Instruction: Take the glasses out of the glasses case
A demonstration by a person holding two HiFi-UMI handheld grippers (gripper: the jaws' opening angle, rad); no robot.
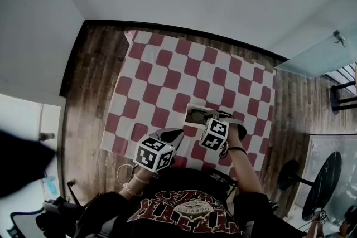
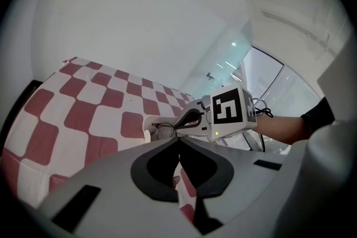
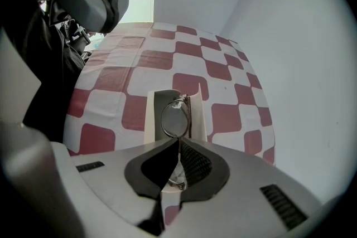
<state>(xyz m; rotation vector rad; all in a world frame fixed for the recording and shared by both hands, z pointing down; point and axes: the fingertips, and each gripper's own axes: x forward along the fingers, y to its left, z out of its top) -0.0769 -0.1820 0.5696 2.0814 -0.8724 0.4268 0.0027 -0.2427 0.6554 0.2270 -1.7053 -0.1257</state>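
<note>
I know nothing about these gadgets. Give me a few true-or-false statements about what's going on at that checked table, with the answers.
1. The right gripper is shut on the glasses. True.
2. The glasses case is closed. False: it lies open on the table.
3. The left gripper holds the glasses case. False: its jaws are together with nothing between them, and the case lies beyond their tips.
4. The tablecloth is checked red and white. True.
</note>
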